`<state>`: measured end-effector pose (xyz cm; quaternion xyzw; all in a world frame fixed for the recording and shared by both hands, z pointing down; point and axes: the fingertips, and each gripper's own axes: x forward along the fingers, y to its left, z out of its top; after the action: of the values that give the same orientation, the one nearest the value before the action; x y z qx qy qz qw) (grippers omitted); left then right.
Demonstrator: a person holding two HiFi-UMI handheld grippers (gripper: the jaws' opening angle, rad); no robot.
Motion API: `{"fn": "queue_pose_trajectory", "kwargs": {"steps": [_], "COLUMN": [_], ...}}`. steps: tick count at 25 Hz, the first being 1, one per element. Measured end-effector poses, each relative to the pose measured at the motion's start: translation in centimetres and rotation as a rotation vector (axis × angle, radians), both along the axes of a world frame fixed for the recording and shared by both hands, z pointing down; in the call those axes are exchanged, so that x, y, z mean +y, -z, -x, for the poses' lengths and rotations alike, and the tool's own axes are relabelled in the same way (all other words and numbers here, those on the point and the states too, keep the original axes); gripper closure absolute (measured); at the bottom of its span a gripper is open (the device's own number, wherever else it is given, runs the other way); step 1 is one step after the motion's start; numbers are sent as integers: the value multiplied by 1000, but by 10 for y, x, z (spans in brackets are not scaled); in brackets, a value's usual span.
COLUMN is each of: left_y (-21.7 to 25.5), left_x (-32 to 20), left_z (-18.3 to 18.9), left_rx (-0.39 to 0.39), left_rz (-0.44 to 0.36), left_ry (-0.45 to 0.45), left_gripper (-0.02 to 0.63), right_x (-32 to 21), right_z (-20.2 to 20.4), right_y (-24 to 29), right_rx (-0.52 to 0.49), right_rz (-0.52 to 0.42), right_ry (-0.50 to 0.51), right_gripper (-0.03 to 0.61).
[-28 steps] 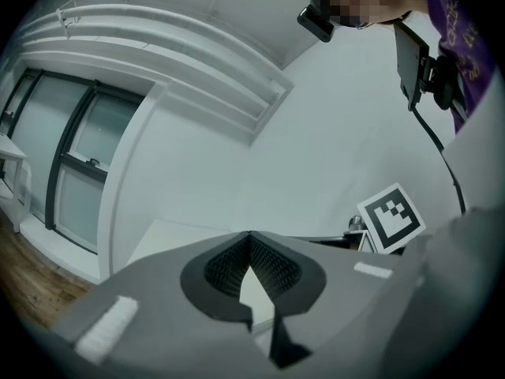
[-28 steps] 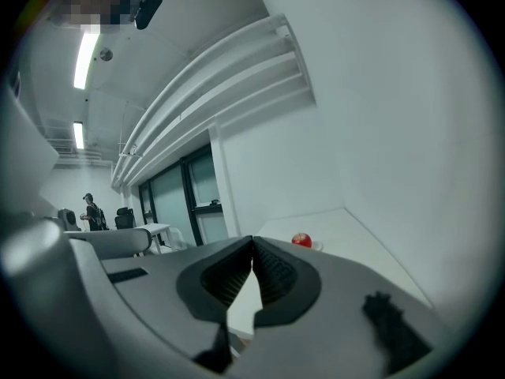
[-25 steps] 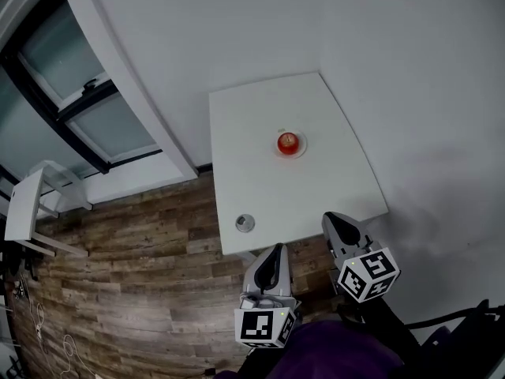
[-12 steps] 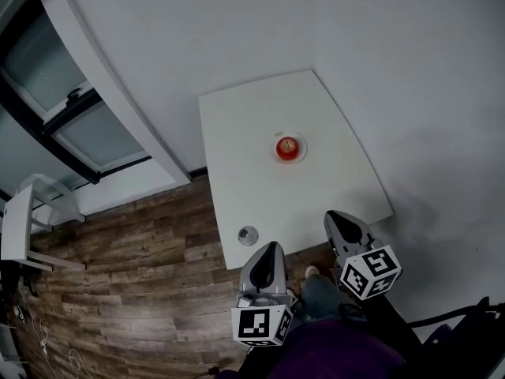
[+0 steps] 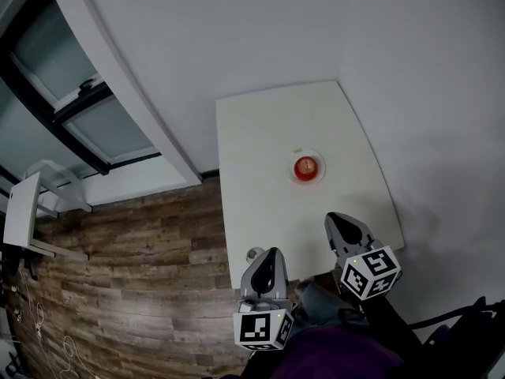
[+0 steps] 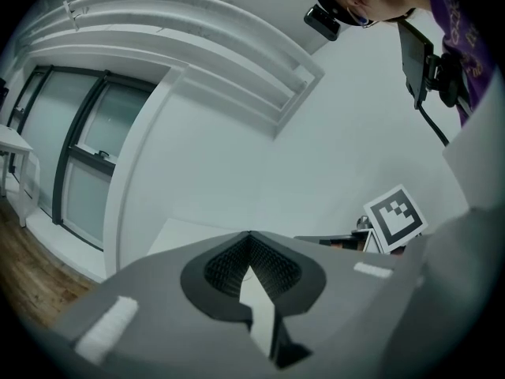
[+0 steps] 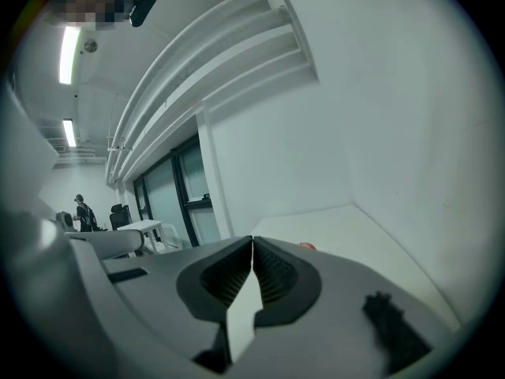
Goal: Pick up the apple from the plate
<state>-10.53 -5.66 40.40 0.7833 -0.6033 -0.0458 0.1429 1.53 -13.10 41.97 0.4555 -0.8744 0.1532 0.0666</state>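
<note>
Apple: red and round with a pale spot on top (image 5: 308, 166), sitting right of centre in the head view
Plate: small, white and round (image 5: 293, 178), on the white table (image 5: 260, 148); it holds only the apple, at its middle
Left gripper: lower centre of the head view (image 5: 272, 253), jaws pressed together with nothing between them; a small round metal object (image 5: 252, 253) lies just to its left, and the apple is well apart, up and to the right
Right gripper: lower right of the head view (image 5: 337, 221), jaws closed and empty; the apple lies above it in the frame, apart, and shows as a red sliver (image 7: 306, 245) over the right jaw's top edge in the right gripper view
</note>
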Motion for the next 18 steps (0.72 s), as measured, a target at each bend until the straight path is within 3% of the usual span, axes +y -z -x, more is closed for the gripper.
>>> {"fn": "queue_pose_trajectory", "kwargs": {"steps": [14, 18], "left_y": [6, 7], "left_x": [-83, -98], "left_z": [-10, -9], "left_rx": [-41, -38], "left_rz": [8, 24], "left_ry": [56, 79], "left_gripper": [607, 607], "right_x": [-92, -111], "right_z": [2, 1], "right_y": [-14, -23], "right_rx": [13, 45], "right_rz": [33, 47], "right_ry": [136, 163], "right_gripper": [569, 505]}}
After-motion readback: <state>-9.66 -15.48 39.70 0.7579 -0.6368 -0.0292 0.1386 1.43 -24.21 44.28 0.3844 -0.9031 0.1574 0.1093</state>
